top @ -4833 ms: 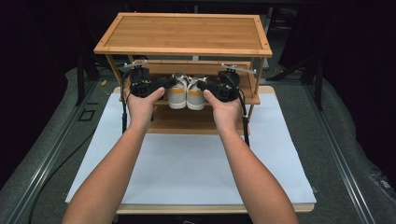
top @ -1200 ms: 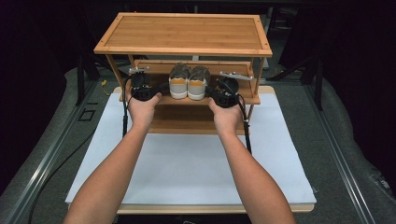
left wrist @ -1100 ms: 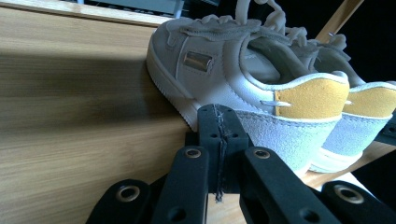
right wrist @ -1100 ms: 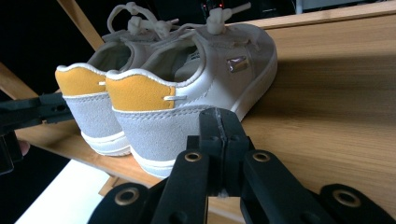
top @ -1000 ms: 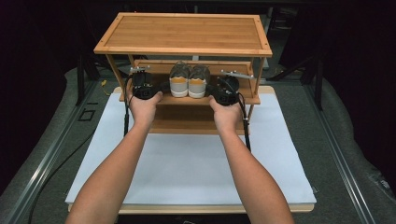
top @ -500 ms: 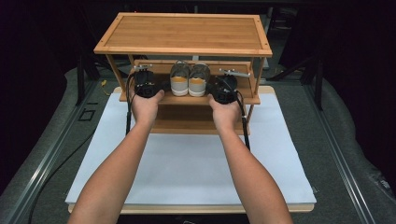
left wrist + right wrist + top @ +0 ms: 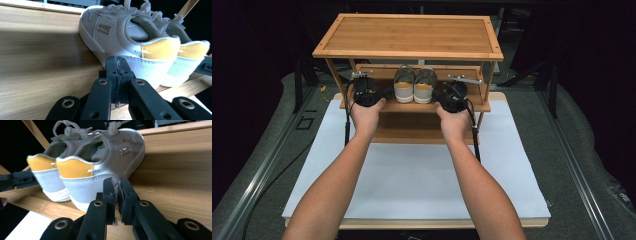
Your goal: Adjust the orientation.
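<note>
Both grippers are resting at the shelf's (image 7: 472, 106) near edge, flanking the shoe pair (image 7: 414, 86): my left gripper (image 7: 117, 65) is keeping its jaws shut and empty; my right gripper (image 7: 117, 185), just opening slightly, is gripping nothing.

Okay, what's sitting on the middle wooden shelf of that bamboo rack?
A pair of white sneakers with yellow heel tabs stands there, heels toward the person. The rack's top board covers their toes and the shelf's back.
</note>
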`<action>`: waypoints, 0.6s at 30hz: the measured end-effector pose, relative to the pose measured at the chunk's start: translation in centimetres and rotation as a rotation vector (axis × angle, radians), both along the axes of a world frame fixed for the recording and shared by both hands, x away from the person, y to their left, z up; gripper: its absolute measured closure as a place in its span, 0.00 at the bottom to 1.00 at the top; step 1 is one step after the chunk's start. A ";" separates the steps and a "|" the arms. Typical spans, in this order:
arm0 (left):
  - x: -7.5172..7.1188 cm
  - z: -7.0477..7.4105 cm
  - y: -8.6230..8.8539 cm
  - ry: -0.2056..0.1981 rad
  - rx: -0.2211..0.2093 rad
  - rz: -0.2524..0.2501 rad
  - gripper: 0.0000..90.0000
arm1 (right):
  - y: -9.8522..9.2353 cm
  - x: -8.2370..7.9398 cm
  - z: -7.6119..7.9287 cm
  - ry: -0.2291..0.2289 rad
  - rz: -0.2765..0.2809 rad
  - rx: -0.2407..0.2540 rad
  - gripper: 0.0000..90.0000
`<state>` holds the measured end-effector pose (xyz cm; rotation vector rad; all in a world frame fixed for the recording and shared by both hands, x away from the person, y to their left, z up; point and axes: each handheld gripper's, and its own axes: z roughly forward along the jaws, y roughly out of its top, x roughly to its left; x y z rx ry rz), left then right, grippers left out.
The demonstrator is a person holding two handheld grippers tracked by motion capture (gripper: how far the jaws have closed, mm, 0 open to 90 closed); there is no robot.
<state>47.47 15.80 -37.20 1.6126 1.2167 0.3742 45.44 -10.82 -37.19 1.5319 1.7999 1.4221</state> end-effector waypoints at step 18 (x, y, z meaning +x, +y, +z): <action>-2.8 0.6 0.6 -0.024 -0.021 -0.058 0.99 | -1.3 -2.5 0.8 -0.042 0.018 -0.012 0.92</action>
